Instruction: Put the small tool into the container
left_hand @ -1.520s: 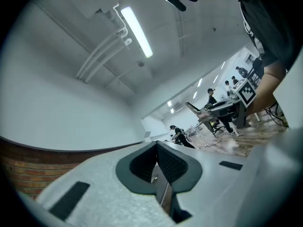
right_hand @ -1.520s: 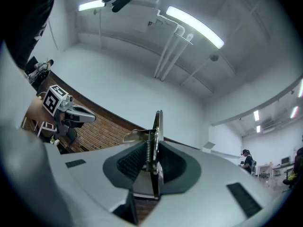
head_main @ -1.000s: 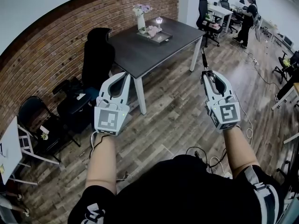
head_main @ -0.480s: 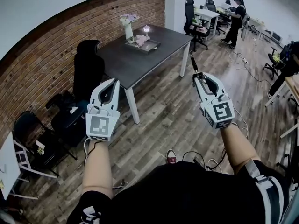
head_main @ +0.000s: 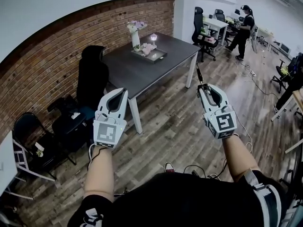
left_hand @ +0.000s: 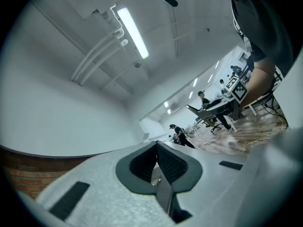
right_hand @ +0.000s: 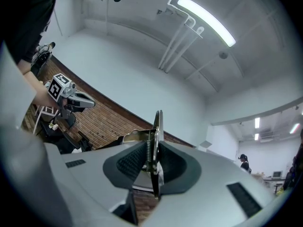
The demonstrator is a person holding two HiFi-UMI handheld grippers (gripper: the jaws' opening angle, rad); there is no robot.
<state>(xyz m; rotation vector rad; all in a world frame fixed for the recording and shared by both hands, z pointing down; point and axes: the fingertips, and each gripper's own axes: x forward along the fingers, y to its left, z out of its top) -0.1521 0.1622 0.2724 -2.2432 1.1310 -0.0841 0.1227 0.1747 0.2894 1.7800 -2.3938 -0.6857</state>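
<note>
My right gripper (head_main: 202, 86) is raised in front of me and shut on a small metal tool (head_main: 198, 74). The thin tool sticks up past the fingertips. In the right gripper view the tool (right_hand: 155, 141) shows a spring and a flat blade clamped between the dark pads. My left gripper (head_main: 121, 91) is held up at the left, shut with nothing in it; its jaws (left_hand: 160, 174) meet at the tips. A shallow tray (head_main: 159, 56) lies on the dark table (head_main: 142, 70) ahead, well beyond both grippers.
A vase of flowers (head_main: 135, 34) and a small lamp (head_main: 153, 38) stand by the tray. A black office chair (head_main: 92, 77) is at the table's left, with more chairs (head_main: 28, 126) along the brick wall. A person (head_main: 244, 25) stands by far desks. Cables (head_main: 199, 170) lie on the wooden floor.
The head view has swung a little, so the table shifted in the picture. Both grippers stay raised in much the same pose, the right one still holding the tool.
</note>
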